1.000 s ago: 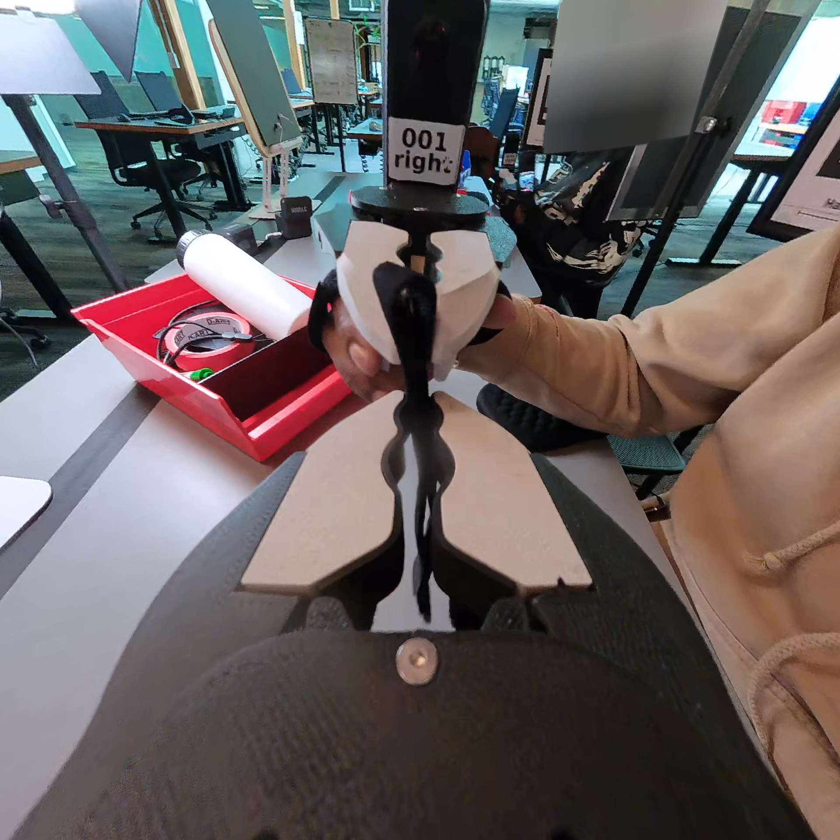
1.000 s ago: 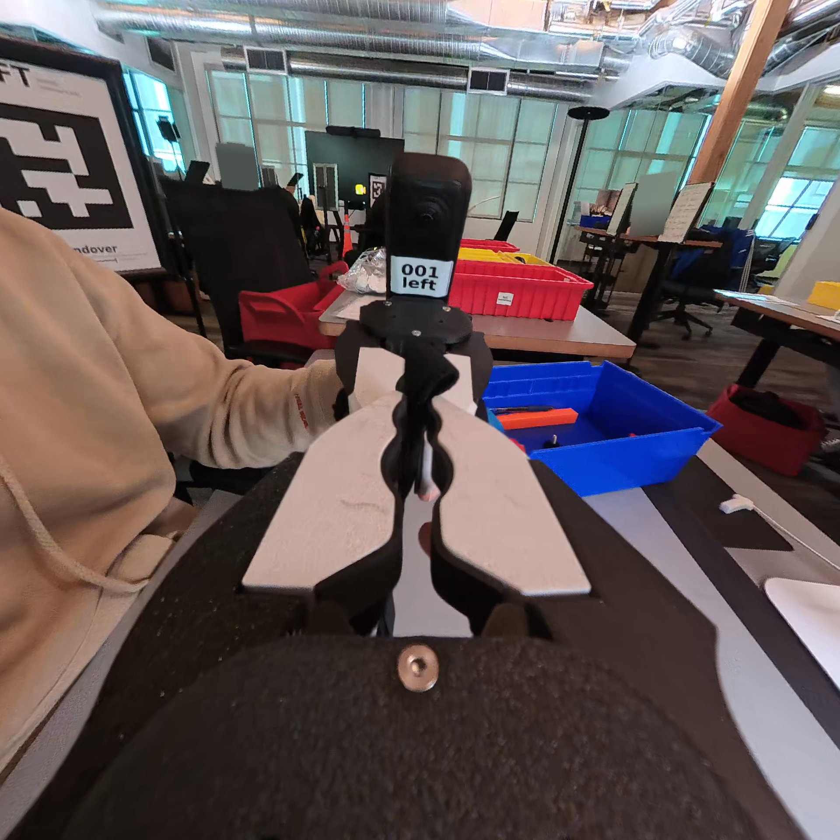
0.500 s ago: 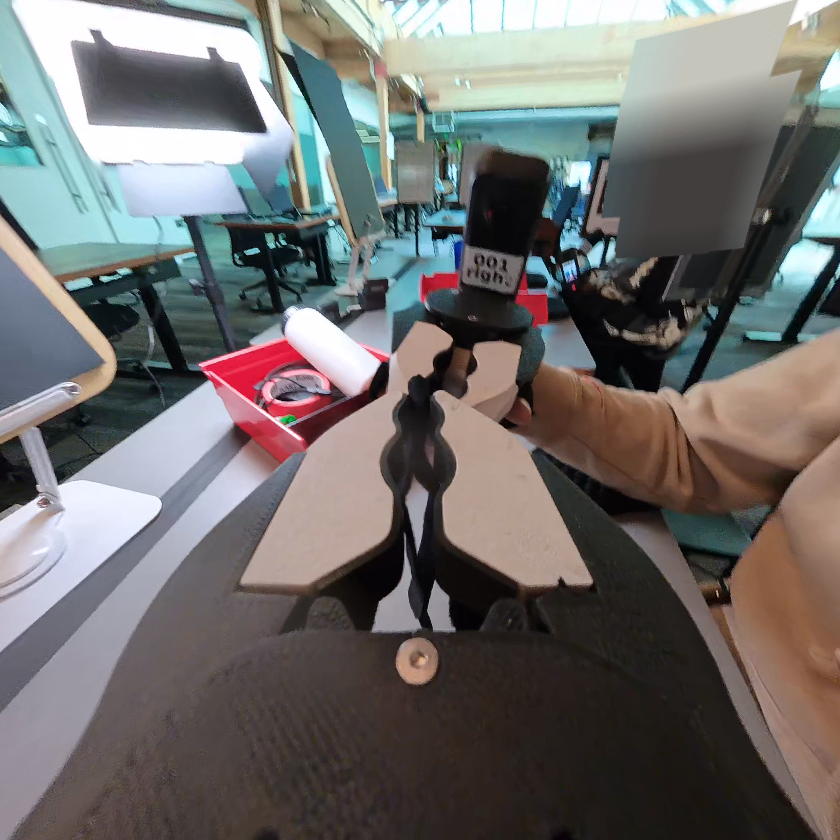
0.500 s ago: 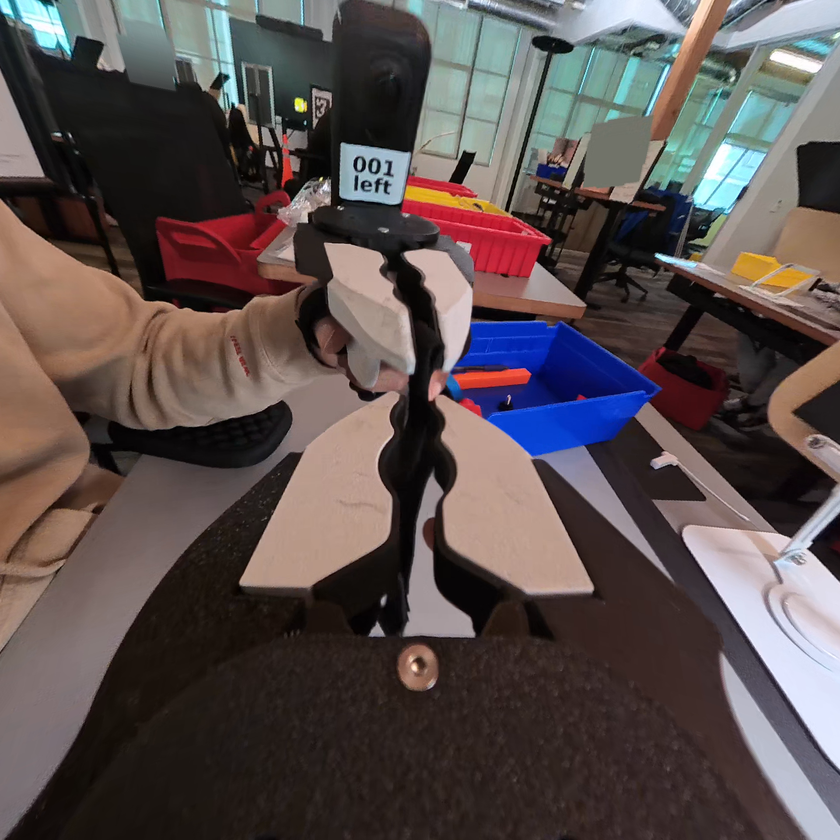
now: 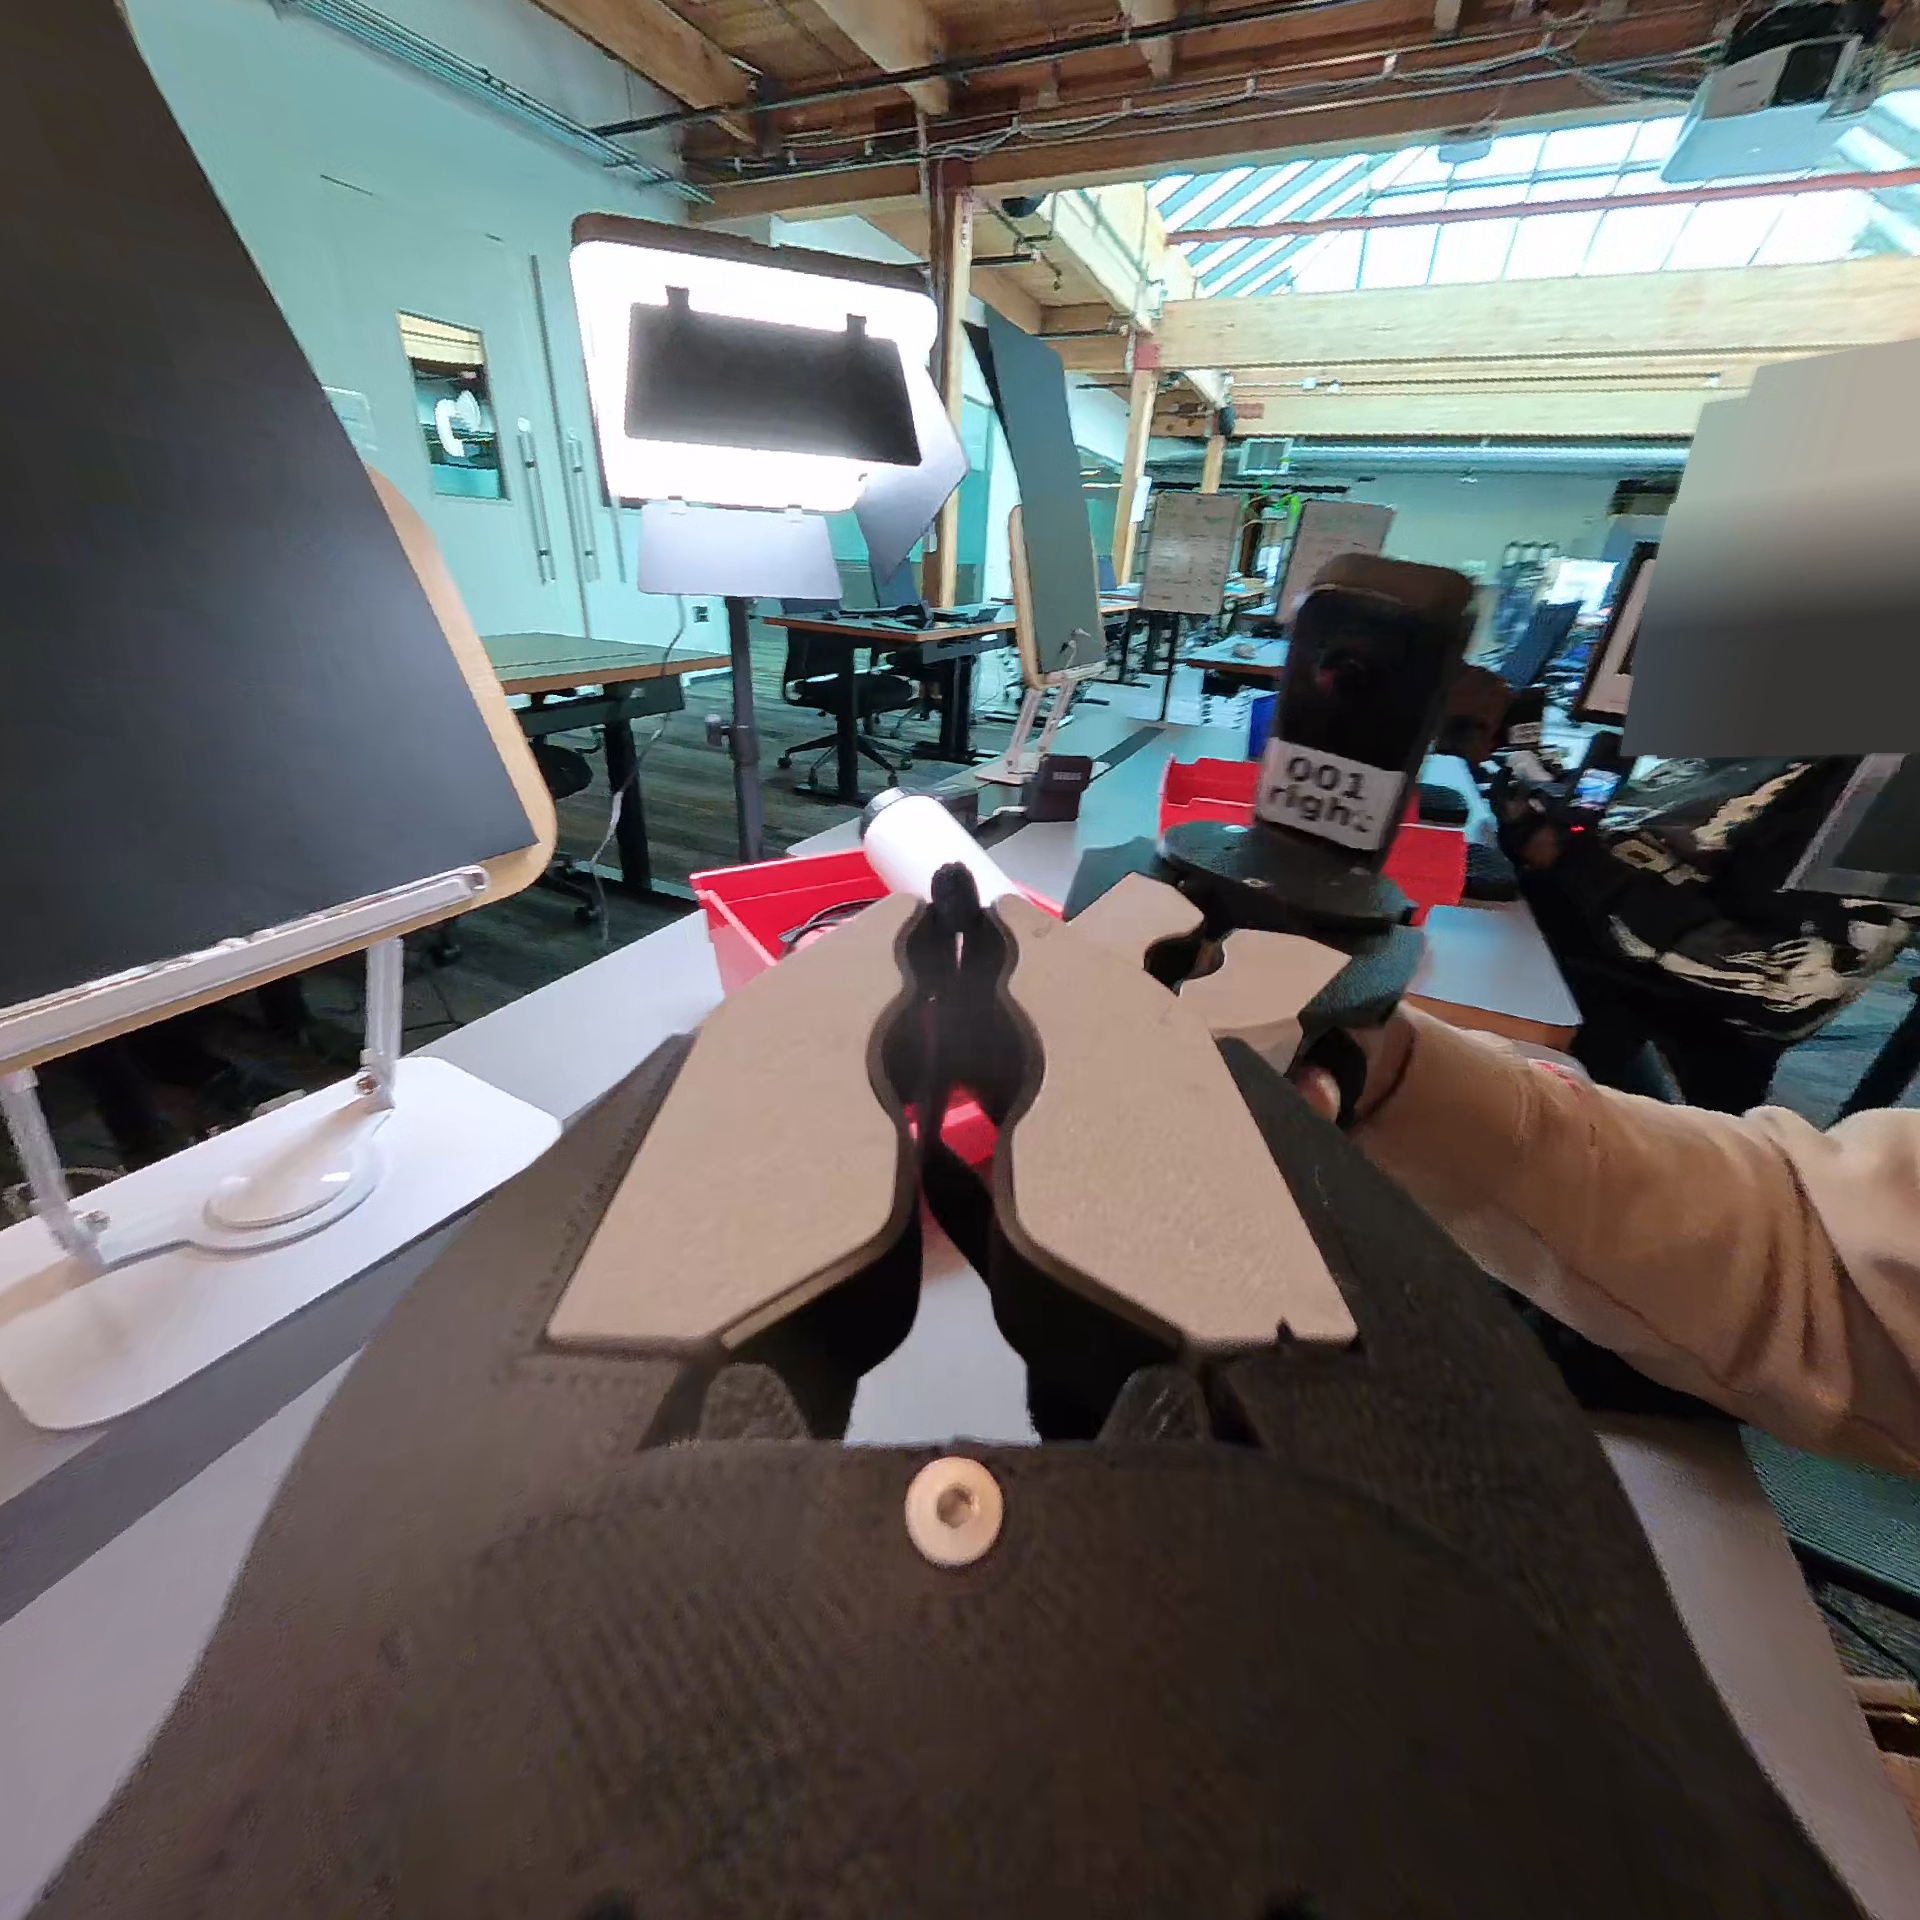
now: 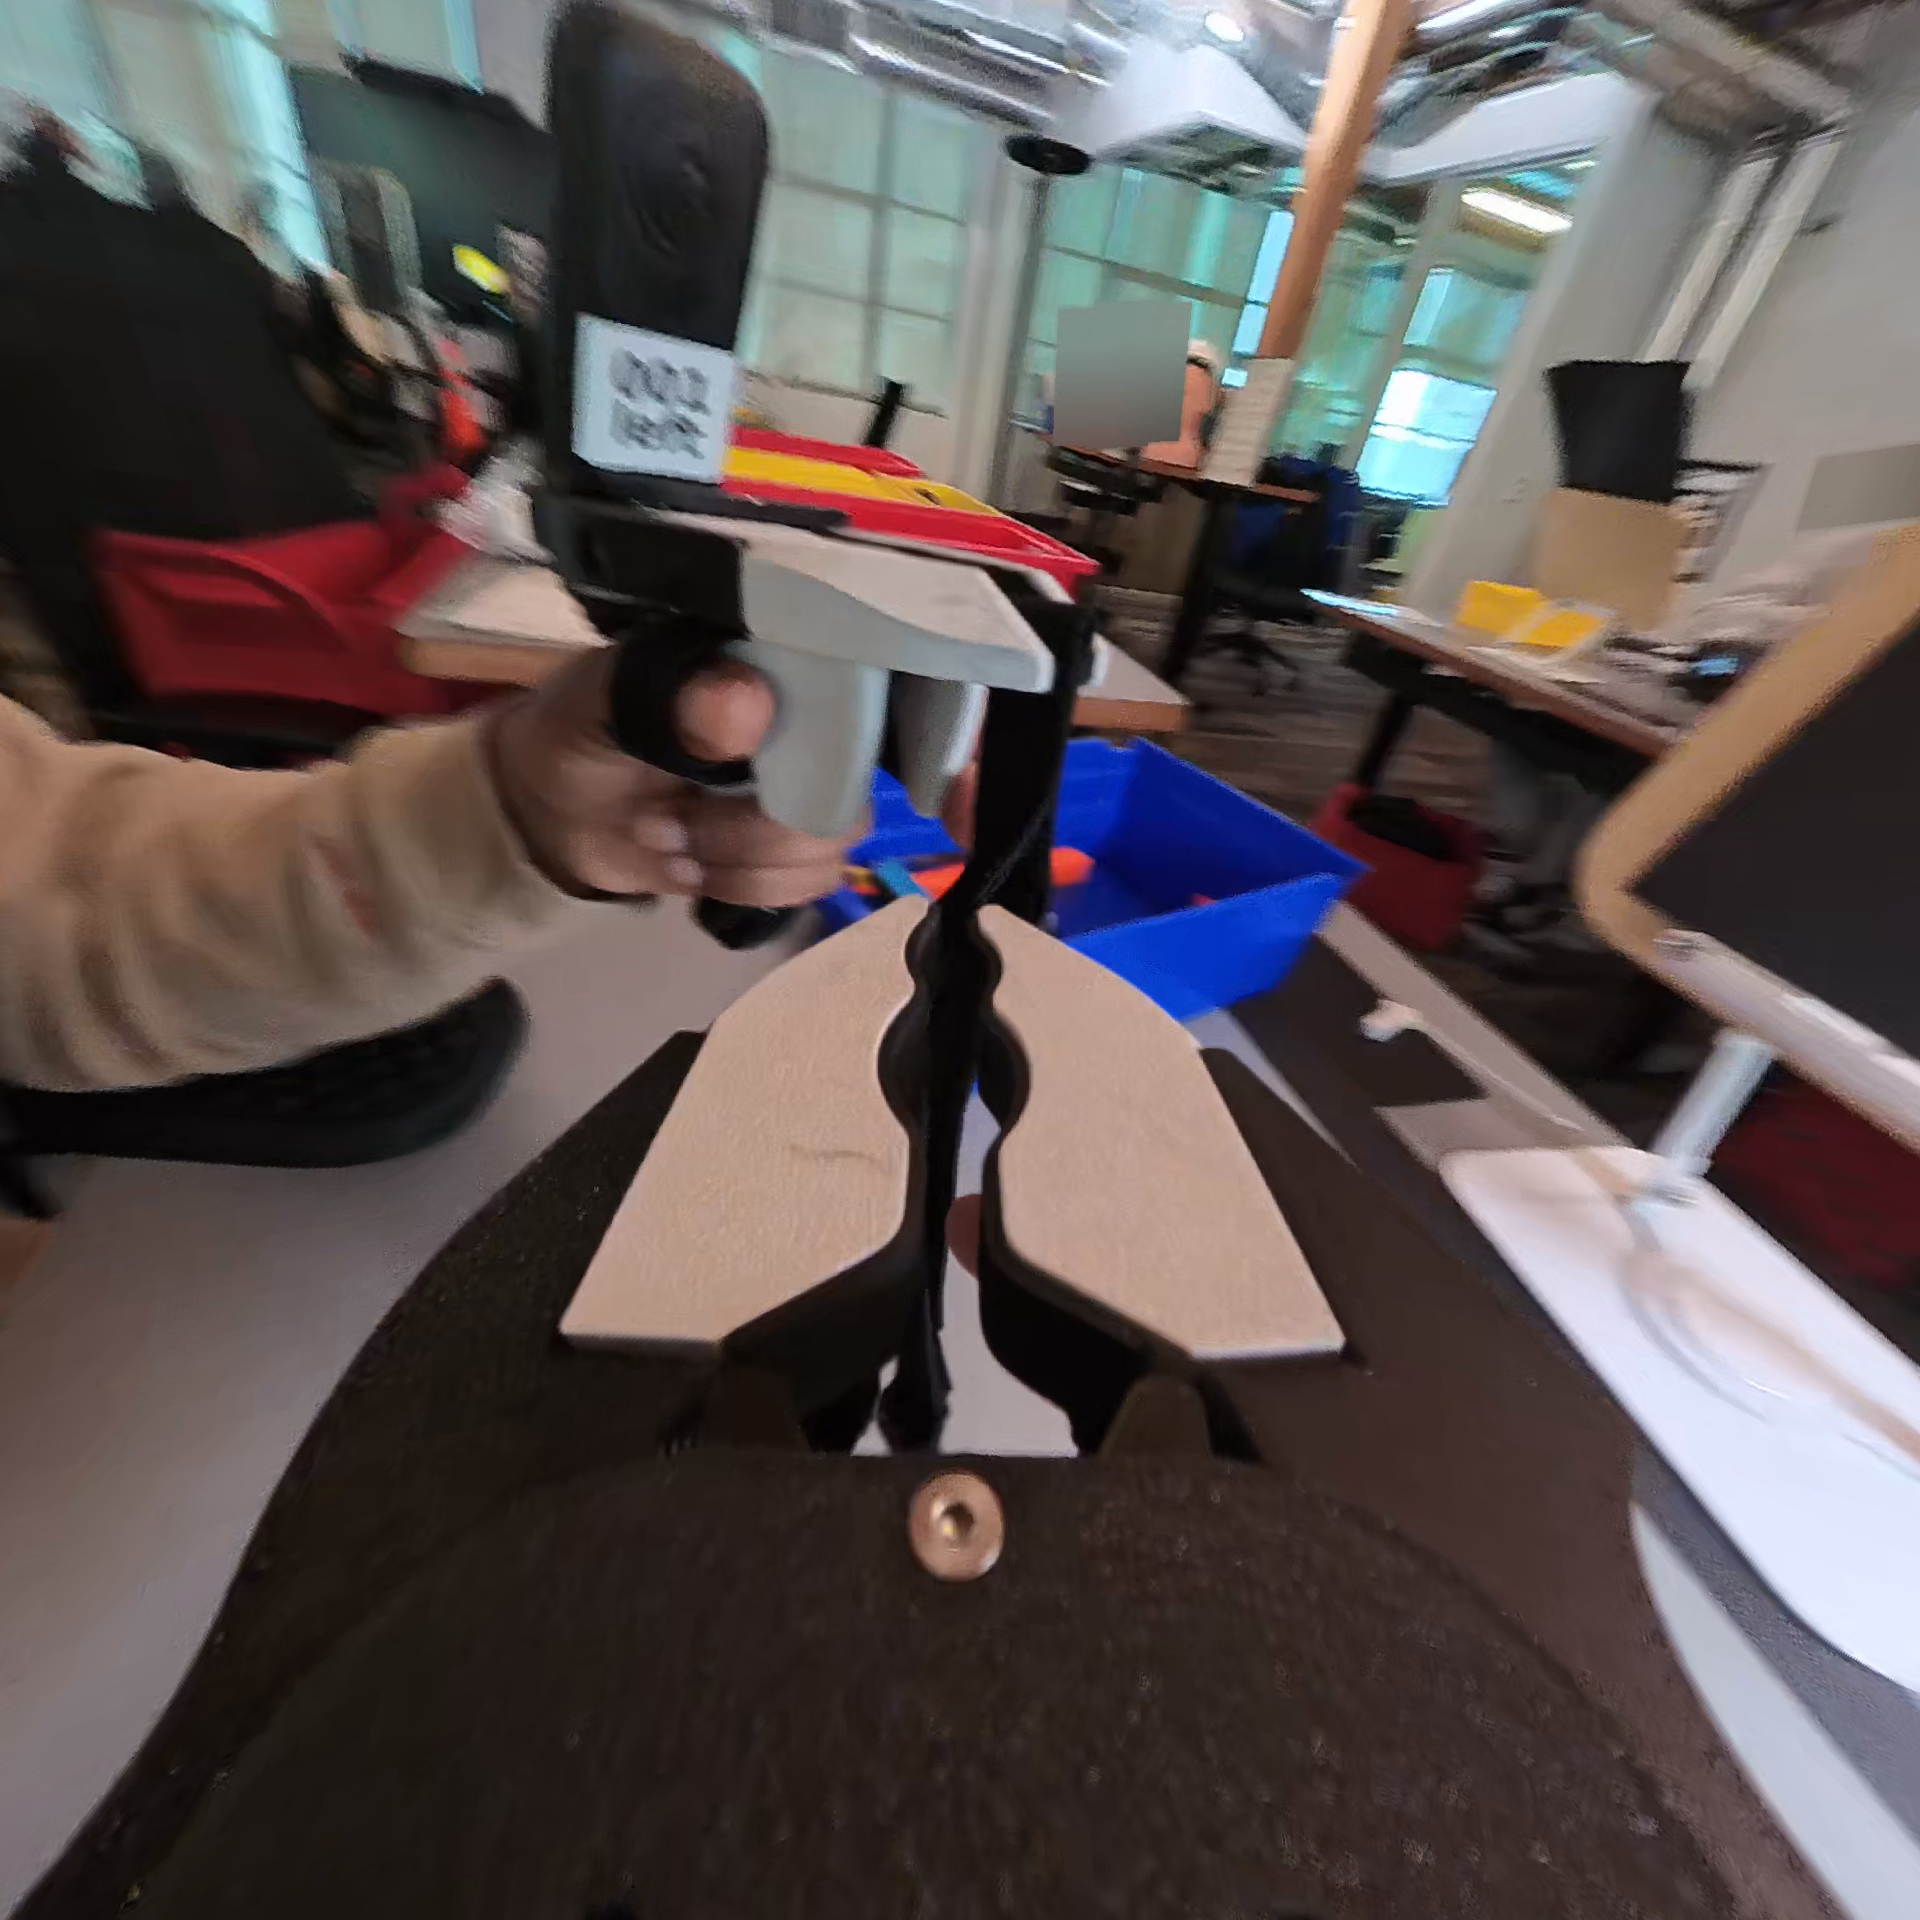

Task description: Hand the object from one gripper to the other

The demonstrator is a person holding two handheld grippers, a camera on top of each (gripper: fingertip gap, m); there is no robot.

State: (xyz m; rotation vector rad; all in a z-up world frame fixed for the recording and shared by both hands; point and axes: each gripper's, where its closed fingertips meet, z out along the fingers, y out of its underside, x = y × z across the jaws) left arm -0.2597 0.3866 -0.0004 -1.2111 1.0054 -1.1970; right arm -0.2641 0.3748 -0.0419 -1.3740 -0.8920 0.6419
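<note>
The object is a thin black strap point(image 6: 940, 1143). My right gripper point(image 6: 954, 914) is shut on it; the strap runs the length of the narrow gap between its fingers and rises from their tips. The left gripper point(image 6: 1060, 644) shows side-on just above, with the strap reaching up to its tip. In the left wrist view my left gripper point(image 5: 951, 914) is shut, and a black nub of the strap point(image 5: 948, 894) sticks out at the fingertips. The right gripper point(image 5: 1153, 956) sits close behind to the right, partly hidden. Both are held above the grey table point(image 5: 582, 1049).
A red bin point(image 5: 748, 914) with a white cylinder point(image 5: 925, 842) stands beyond the left gripper. A dark board on a white stand point(image 5: 260, 1195) is at the left. A blue bin point(image 6: 1195, 914) with small items lies past the right gripper, beside a white stand base point(image 6: 1714, 1330). About 4 cm separates my left fingertips from my right.
Both grippers have swung and tilted, so the left one now shows side-on above the right one's tips. The strap has stayed between the fingers of both. The right wrist view is blurred by motion.
</note>
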